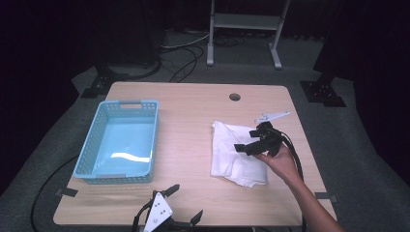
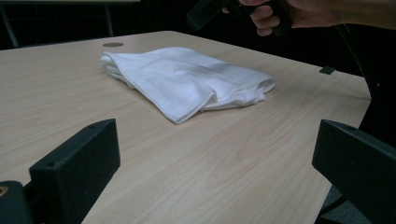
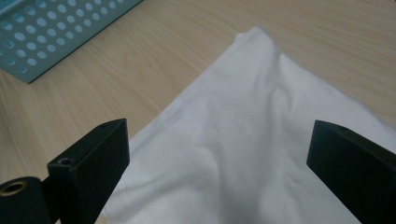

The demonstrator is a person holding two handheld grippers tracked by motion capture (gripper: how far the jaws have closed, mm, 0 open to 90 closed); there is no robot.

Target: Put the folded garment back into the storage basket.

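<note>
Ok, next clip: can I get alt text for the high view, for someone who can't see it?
A person's hand holds the right gripper, jaws open, over a folded white cloth on the right side of a light wooden table. An empty light-blue perforated basket sits on the left, and the left gripper rests open at the table's near edge.

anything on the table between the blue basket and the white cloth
Nothing: in the high view only bare wooden table separates the blue basket from the white cloth.

Black grippers (image 1: pixel 255 141) (blocky jaws, trailing cables), bare forearm (image 1: pixel 309 203).
</note>
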